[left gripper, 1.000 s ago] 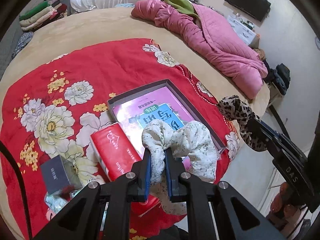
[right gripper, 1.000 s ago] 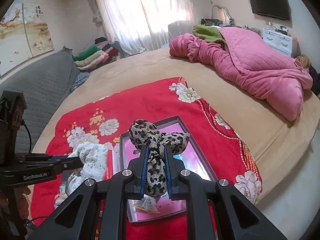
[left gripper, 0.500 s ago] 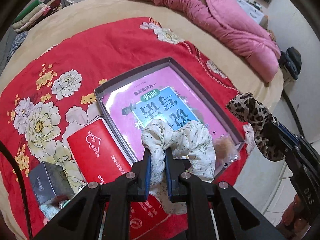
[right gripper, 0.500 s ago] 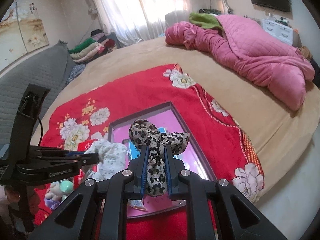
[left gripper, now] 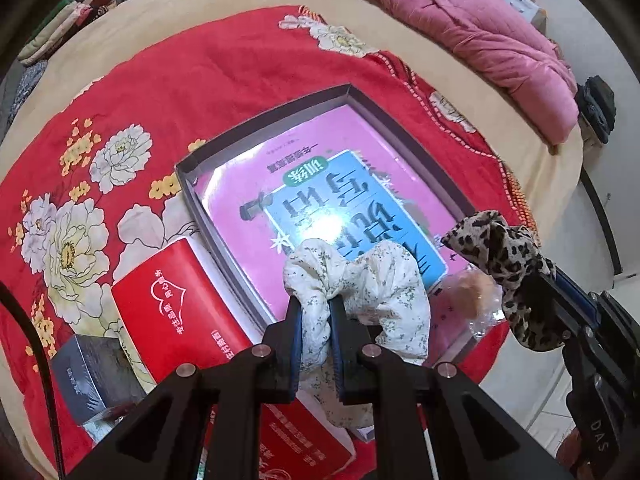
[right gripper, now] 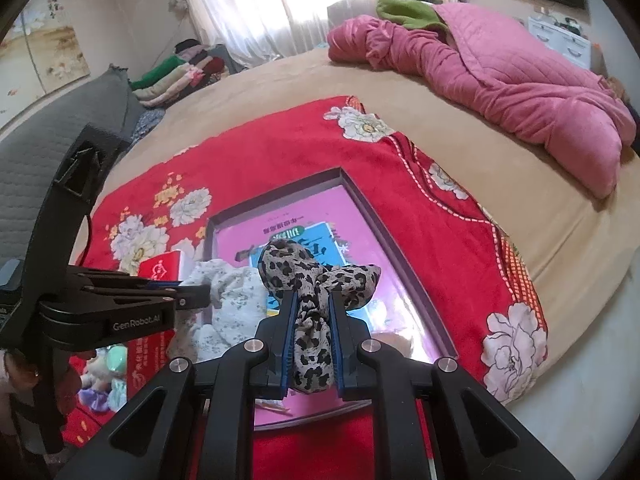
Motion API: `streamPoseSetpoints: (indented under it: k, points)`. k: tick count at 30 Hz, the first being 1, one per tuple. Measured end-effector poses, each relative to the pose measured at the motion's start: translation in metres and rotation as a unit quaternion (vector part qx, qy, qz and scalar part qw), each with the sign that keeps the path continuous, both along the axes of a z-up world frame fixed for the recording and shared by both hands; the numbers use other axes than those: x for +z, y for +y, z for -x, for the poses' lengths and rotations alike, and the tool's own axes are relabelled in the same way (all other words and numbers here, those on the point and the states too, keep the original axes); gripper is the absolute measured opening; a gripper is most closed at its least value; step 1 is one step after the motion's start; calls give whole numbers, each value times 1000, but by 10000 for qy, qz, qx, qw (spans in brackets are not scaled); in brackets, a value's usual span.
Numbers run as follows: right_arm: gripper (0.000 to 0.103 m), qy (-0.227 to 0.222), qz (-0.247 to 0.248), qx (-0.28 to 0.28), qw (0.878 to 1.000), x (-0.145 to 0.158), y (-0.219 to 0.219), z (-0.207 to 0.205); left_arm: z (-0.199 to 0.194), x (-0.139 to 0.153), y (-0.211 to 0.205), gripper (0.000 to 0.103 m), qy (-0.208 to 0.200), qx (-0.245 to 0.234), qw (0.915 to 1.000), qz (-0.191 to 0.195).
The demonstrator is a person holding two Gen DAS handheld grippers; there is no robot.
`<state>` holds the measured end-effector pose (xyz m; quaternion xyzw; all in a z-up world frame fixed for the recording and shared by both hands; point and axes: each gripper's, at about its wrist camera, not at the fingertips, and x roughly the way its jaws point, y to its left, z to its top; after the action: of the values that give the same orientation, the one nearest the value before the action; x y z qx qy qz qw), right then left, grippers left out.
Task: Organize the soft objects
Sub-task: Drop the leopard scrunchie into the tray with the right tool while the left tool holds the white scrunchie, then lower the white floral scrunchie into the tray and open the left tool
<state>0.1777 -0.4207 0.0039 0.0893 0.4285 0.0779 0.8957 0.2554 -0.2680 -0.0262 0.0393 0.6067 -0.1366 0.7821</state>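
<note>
Spread over the bed (left gripper: 168,12), a red floral blanket (left gripper: 224,80) fills the left wrist view, with a shallow grey box (left gripper: 280,110) at frame centre. At lower centre the left tongs (left gripper: 315,312) are clamped on a white floral scrunchie (left gripper: 360,280) hanging over the box's near end; a red packet (left gripper: 180,312) lies lower left. The leopard scrunchie (left gripper: 500,248) shows at right.

From the right wrist view, the right tongs (right gripper: 311,312) pinch that leopard scrunchie (right gripper: 308,272) at lower centre, above the box (right gripper: 376,216). Both scrunchies look light, limp and squashy, so pinching a bunched fold, as now, seems the safest hold; I'd judge neither fragile.
</note>
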Motion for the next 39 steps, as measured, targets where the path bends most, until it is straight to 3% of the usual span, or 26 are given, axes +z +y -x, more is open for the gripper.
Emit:
streamPoseSetpoints:
  k: [15,20,31,39]
  points:
    - [18,507,233,207,9982,-51,25,-12,-13,-9,2,13,72,-41,9999,-112]
    - [28,660,15,206,9976,-59,20,-9,-20,-18,-6,13,146,-48,9997,-181]
    - [43,435,-21,196,9989,-36,14,12,-21,-38,-16,13,346,-84,9986,-384]
    - [47,226,-118,62,9997,-11,8,24,-18,-45,-17,19,553,-140,9973,-466]
